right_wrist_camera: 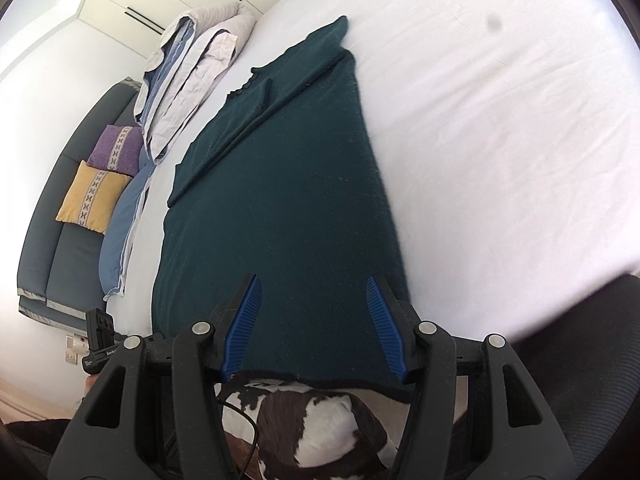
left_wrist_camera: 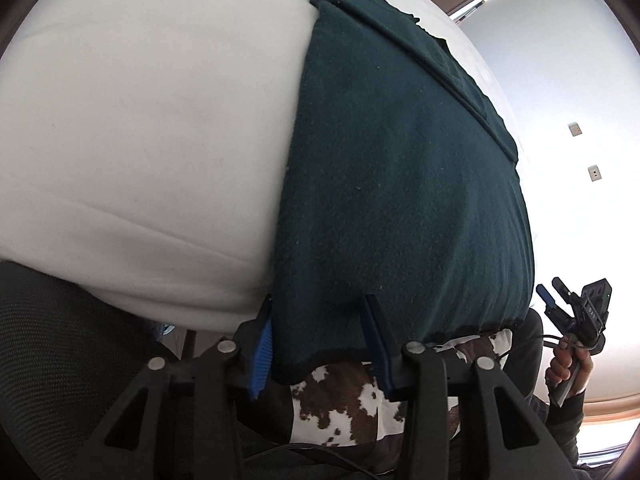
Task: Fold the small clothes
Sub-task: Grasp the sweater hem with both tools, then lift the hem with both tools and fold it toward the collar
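A dark green garment (left_wrist_camera: 400, 184) lies flat along the edge of a white bed (left_wrist_camera: 140, 120), its near hem hanging over the bed's edge. It also shows in the right wrist view (right_wrist_camera: 288, 208), with a sleeve folded in along its far left side. My left gripper (left_wrist_camera: 316, 340) is open, its blue pads either side of the near left corner of the hem. My right gripper (right_wrist_camera: 314, 320) is open, just above the garment's near right part, holding nothing. The right gripper also shows in the left wrist view (left_wrist_camera: 560, 300), off the garment's right side.
Folded grey and blue bedding (right_wrist_camera: 192, 72) lies at the bed's far left. A dark sofa (right_wrist_camera: 60, 240) with purple and yellow cushions stands beyond it. A black mesh chair (left_wrist_camera: 48, 344) is close by. A brown and white cowhide rug (right_wrist_camera: 320, 424) lies below.
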{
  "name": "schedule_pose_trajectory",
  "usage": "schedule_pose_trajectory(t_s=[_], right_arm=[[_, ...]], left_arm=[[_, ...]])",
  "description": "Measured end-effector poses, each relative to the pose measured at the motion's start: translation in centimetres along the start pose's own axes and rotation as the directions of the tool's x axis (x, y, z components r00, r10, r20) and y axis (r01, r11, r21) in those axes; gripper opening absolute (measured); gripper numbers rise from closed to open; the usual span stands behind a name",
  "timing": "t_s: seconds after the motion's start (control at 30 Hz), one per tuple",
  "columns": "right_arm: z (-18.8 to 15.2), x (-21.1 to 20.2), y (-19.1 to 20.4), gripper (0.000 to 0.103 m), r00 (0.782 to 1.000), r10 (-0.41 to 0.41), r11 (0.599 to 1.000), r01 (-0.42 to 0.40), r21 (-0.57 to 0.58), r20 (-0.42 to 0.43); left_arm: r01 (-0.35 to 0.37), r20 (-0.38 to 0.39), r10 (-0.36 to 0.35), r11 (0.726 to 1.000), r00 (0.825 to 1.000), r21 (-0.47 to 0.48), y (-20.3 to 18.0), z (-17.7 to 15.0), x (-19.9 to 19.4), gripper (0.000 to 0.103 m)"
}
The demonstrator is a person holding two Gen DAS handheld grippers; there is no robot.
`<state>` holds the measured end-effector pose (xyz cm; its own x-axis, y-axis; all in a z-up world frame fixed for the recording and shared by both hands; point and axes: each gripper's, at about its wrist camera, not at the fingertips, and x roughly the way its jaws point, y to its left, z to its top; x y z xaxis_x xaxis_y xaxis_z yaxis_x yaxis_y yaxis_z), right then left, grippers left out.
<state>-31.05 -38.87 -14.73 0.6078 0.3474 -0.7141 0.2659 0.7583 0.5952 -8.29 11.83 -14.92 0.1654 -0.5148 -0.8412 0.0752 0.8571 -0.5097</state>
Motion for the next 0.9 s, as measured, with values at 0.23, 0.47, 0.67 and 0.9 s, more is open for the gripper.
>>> schedule_pose_trajectory(t_s=[0.23, 0.47, 0.67, 0.9], right_arm=[[-1.8, -0.8, -1.9, 0.054, 0.993, -0.072, 0.996, 0.076, 0.042, -0.092], [-3.0, 0.6, -4.7, 0.049, 0.977, -0.133, 0.981, 0.153, 0.118, -0.164], [-3.3, 0.7, -5.1, 0.03, 0.973, -0.128, 0.985, 0.148, 0.092, -0.191], [-3.5, -0.7, -3.0, 0.007, 0.992, 0.0, 0.999, 0.004, 0.032, -0.126]], left_arm=[[-0.014, 0.006, 0.014, 1.0, 1.0, -0.011, 0.4, -0.2, 0.0, 0.016], [-0.014, 0.013, 0.014, 1.0, 1.0, 0.002, 0.5, -0.3, -0.3, 0.01], [-0.01, 0.02, 0.009, 1.0, 1.0, 0.008, 0.6, -0.6, -0.6, 0.007], [0.084, 0.067, -0.082, 0.996, 0.994, -0.029, 0.7, -0.5, -2.1, 0.006]])
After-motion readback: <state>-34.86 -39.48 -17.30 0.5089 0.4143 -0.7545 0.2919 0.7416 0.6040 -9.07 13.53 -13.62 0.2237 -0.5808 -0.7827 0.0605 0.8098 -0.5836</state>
